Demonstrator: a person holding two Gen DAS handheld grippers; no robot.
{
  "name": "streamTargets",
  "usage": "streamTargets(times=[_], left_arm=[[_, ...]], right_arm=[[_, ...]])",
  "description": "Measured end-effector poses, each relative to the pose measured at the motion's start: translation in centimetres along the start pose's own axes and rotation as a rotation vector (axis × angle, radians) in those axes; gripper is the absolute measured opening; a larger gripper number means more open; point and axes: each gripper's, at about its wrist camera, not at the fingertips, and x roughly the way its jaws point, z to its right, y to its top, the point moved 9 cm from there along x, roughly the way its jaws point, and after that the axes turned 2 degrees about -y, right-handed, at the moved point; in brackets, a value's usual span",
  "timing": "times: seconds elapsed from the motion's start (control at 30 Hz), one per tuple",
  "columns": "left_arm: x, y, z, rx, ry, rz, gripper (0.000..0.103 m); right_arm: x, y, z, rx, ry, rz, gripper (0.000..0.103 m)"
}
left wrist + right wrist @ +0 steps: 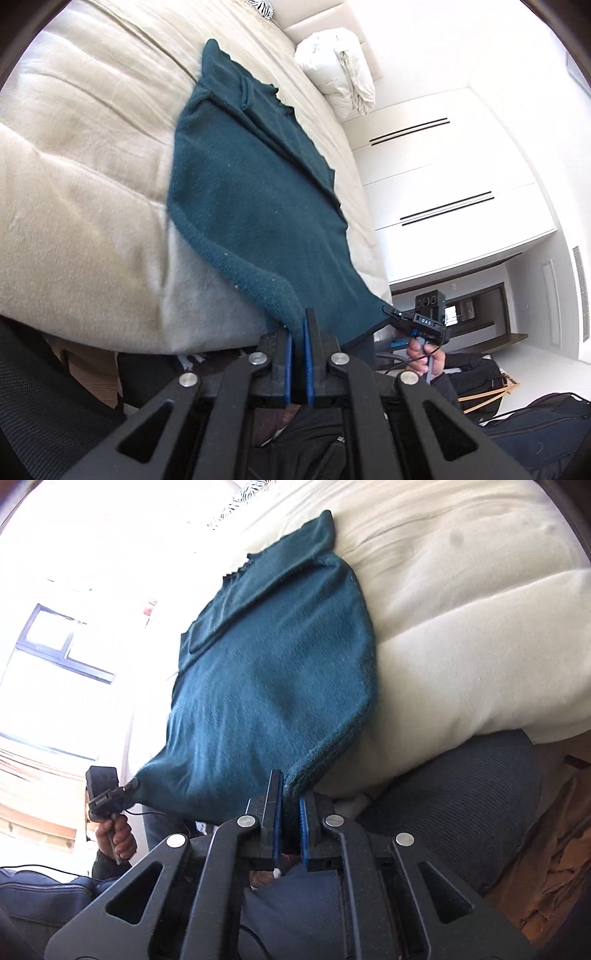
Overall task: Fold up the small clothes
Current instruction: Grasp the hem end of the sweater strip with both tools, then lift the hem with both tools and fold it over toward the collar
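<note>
A teal knit sweater [251, 192] lies spread on the cream bed, its bottom hem hanging off the near edge. My left gripper [299, 325] is shut on one bottom corner of the hem, with fabric pinched between the blue pads. In the left wrist view, my right gripper [393, 312] pinches the other bottom corner, held by a hand. The right wrist view shows the same sweater [273, 672], with my right gripper [290, 797] shut on its thick hem corner. There my left gripper [133, 785] grips the far corner. The hem is lifted taut between both.
The cream duvet [92, 166] covers the bed. A white pillow [336, 70] lies at its head, beside white wardrobe doors [443, 177]. A window [62, 642] is at the left and a dark bag [40, 897] sits low. The person's lap [295, 915] is below the grippers.
</note>
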Motion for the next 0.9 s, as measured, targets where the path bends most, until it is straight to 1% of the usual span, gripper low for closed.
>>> streamTargets(times=[0.13,0.33,0.43,0.57,0.7,0.9], left_arm=[[-1.2,1.7,0.3,-0.056,-0.083,0.078,0.006],[-2.1,4.7,-0.4,-0.158,-0.148,0.174,0.006],[-2.1,6.1,-0.4,-0.182,-0.176,0.201,0.006],[-2.2,7.5,-0.5,-0.205,-0.194,0.223,0.006],[-2.7,9.3,-1.1,-0.242,-0.218,0.251,0.006],[-1.8,13.4,-0.2,-0.240,-0.241,0.278,0.006]], right_arm=[[-0.5,2.5,-1.4,0.034,0.089,0.087,0.007],[-0.3,6.0,-3.7,0.047,0.178,0.164,0.007],[-0.4,7.5,-4.8,0.043,0.210,0.203,0.007],[-0.8,9.4,-5.5,0.043,0.228,0.246,0.007],[-0.6,11.6,-5.2,0.058,0.226,0.273,0.007],[0.2,16.0,-4.4,0.090,0.209,0.318,0.007]])
